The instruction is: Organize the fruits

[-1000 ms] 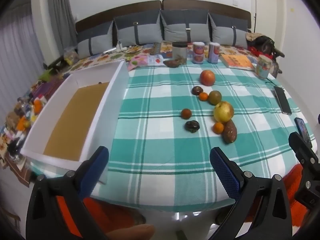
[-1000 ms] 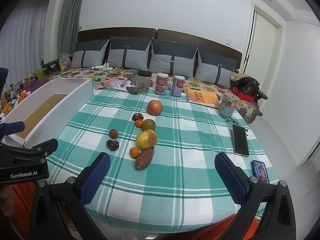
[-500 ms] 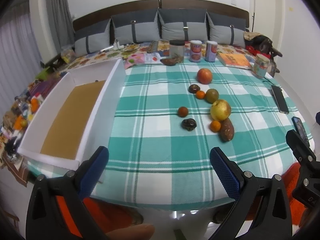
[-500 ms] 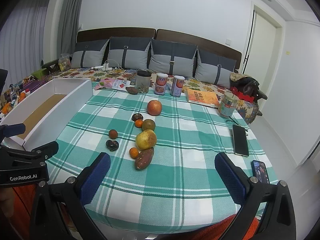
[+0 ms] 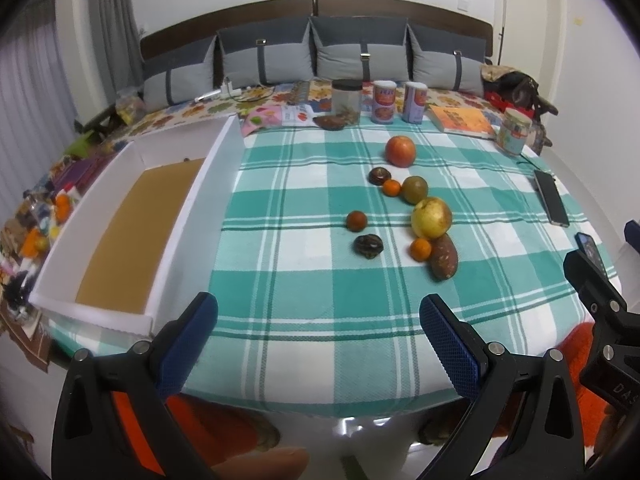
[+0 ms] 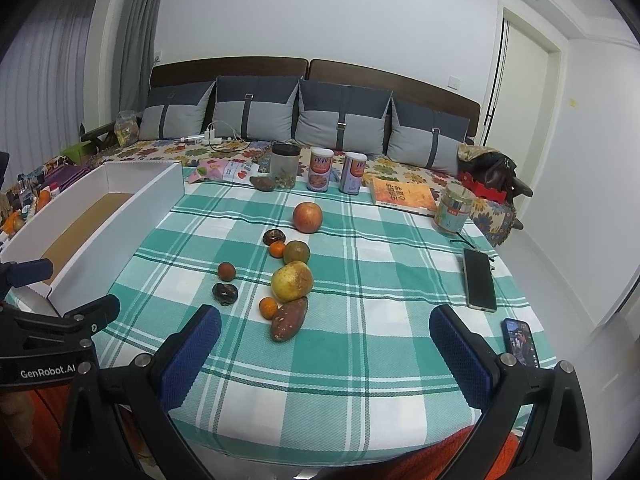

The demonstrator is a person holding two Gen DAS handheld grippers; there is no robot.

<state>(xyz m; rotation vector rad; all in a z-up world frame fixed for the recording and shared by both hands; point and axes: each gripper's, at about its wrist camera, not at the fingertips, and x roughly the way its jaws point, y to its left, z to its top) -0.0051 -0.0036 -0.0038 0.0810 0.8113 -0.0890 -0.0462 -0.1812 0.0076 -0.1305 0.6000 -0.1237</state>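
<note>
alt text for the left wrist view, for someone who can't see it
A cluster of fruit, including a large yellow fruit and a red apple, lies on a green-checked tablecloth, with a white tray to the left holding no fruit. The open left gripper hovers at the table's near edge, holding nothing.

Fruits (image 5: 431, 218) cluster mid-table (image 5: 304, 280); box (image 5: 188, 216) lies left of them

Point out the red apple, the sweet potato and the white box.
red apple (image 5: 401, 151), left wrist view, middle of its front face.
sweet potato (image 6: 289, 319), right wrist view, middle of its body.
white box (image 5: 196, 216), left wrist view, on its right wall.
</note>
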